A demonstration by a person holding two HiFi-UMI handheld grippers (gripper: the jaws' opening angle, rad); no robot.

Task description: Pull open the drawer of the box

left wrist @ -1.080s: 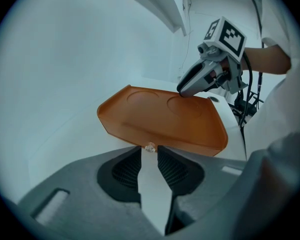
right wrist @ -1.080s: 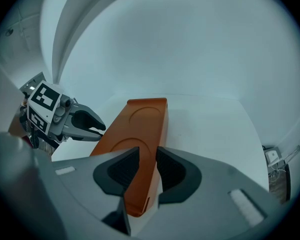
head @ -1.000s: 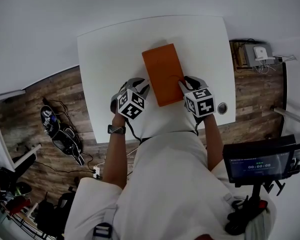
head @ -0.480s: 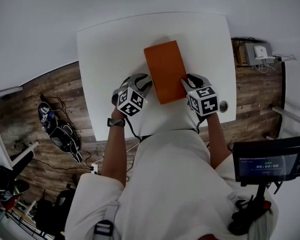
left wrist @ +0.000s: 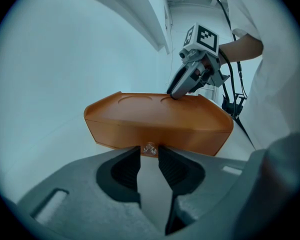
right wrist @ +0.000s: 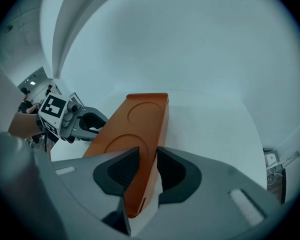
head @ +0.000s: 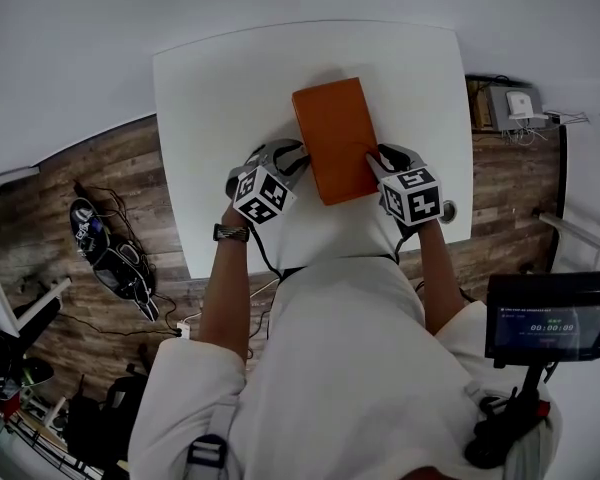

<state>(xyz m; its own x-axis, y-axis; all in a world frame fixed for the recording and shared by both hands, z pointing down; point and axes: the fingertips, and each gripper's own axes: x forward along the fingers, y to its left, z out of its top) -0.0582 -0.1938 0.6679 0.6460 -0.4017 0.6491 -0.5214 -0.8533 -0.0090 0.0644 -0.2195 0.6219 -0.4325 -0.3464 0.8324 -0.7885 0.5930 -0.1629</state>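
An orange box (head: 335, 138) lies flat in the middle of the white table (head: 220, 98). In the left gripper view its long side (left wrist: 155, 121) faces me, with a small clear knob (left wrist: 150, 148) on it. My left gripper (left wrist: 149, 156) is open, and the knob sits between its fingertips, which do not press on it. My right gripper (right wrist: 147, 156) is shut on the box's (right wrist: 140, 124) near right edge, one pad on the lid and the other on the side wall. From above, the left gripper (head: 285, 158) and the right gripper (head: 380, 163) flank the box's near end.
The table's near edge runs just below both grippers, with a round grommet (head: 446, 209) at its right. Wooden floor with cables and gear (head: 115, 258) lies to the left. A screen on a stand (head: 550, 318) is at the lower right.
The left gripper has edged in towards the box's left side. The right gripper stays at the box's near right edge. The head view has shifted slightly.
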